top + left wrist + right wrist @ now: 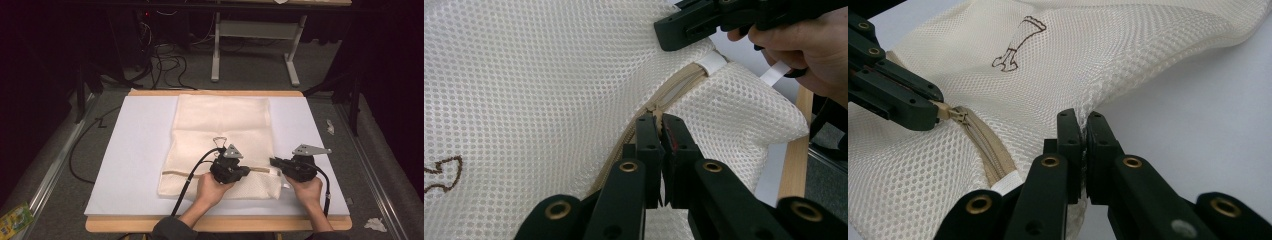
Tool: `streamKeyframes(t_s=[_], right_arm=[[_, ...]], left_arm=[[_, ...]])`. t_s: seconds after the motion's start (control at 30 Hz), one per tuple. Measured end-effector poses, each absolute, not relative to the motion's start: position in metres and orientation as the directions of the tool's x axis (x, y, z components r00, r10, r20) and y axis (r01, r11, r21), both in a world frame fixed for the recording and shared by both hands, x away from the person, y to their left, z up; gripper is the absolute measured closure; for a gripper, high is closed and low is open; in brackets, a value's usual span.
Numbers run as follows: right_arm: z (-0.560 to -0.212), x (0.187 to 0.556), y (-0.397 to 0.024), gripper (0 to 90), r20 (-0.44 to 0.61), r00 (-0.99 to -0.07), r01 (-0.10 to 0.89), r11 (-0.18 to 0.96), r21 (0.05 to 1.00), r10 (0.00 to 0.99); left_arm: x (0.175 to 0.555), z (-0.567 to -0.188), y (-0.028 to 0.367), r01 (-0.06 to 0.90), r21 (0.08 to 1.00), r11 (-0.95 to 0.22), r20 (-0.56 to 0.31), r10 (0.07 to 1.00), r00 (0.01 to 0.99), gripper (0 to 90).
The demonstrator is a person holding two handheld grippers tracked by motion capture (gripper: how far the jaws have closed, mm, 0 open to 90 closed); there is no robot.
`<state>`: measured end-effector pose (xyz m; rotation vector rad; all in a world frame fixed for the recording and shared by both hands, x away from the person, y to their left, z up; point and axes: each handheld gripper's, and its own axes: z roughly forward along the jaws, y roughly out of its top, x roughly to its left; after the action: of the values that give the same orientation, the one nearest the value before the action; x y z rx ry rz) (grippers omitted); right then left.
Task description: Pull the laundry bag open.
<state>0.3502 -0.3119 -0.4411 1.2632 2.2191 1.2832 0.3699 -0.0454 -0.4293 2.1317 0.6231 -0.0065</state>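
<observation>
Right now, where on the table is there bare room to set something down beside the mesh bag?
The white mat is bare left of the mesh bag, from that edge to the mat's left border, and in a narrower strip right of the bag, above the right gripper. The near edge is crowded: the left gripper pinches the zipper pull there, and the right clamps the bag's corner.

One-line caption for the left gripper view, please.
Left gripper shut on the zipper pull of a cream mesh laundry bag; right gripper pinches the bag's edge.
</observation>
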Motion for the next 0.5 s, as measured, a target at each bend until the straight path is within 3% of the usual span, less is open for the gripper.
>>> streamKeyframes(t_s=[0.5], right_arm=[[-0.438,0.352,-0.311,88.5,0.163,-0.582,0.544,0.232,0.806,0.797]], left_arm=[[0.368,-0.425,-0.034,0.428,0.774,-0.466,-0.215,0.441,0.871,87.1]])
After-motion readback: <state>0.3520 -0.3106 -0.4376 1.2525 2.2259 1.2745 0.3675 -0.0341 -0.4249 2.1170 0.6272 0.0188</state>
